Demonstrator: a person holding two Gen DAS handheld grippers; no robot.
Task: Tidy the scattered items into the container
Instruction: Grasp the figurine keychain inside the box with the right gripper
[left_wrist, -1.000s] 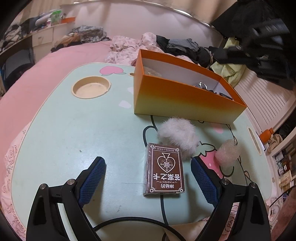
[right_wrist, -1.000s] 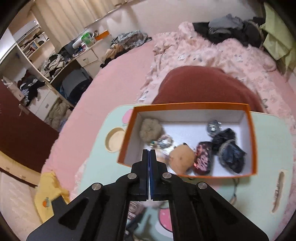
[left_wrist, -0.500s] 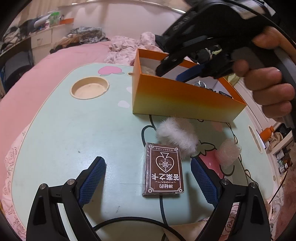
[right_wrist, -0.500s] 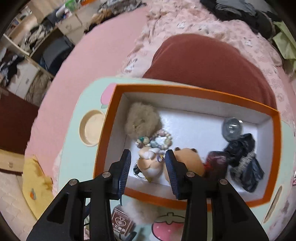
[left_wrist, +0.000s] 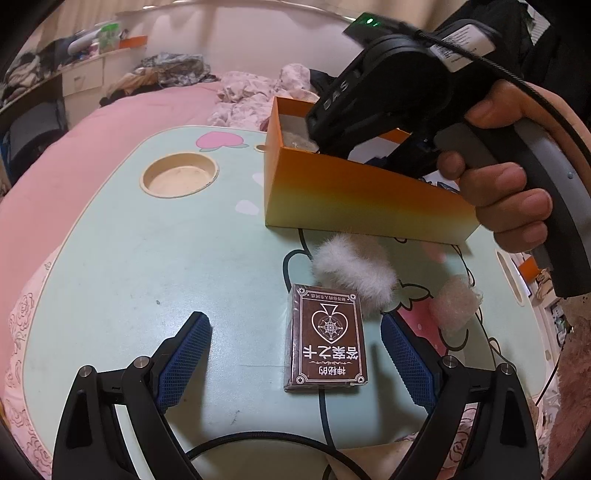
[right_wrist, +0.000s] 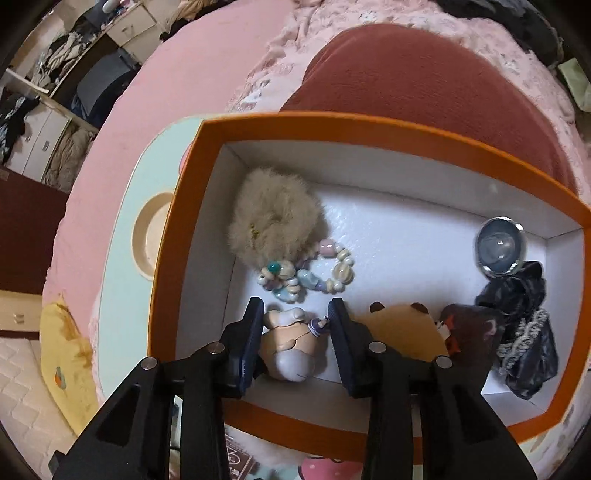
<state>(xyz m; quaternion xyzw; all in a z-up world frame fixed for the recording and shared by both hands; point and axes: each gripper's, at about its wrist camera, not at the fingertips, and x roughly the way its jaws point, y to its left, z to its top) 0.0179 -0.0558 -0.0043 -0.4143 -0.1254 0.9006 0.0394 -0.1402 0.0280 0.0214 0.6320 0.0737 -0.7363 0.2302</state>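
1. Already the orange box (right_wrist: 369, 127) holds a tan pom-pom (right_wrist: 275, 218), a bead bracelet (right_wrist: 306, 271), a glass ball (right_wrist: 498, 245), dark pouches and plush toys.
2. Left on the green table (left_wrist: 147, 258): the card deck (left_wrist: 327, 341), a white fluffy puff (left_wrist: 352, 269) and a pale foam wad (left_wrist: 456, 306), all just outside the box's near wall.
3. The right gripper (right_wrist: 295, 314) is parted, straddling a small figurine (right_wrist: 291, 345) on the box floor; the pads seem clear of it, so probably just dropped.
4. The left gripper (left_wrist: 295, 339) hangs wide open over the deck, gripping nothing.
5. A second ago the right jaws were clamped shut higher above the box; now they are inside it.
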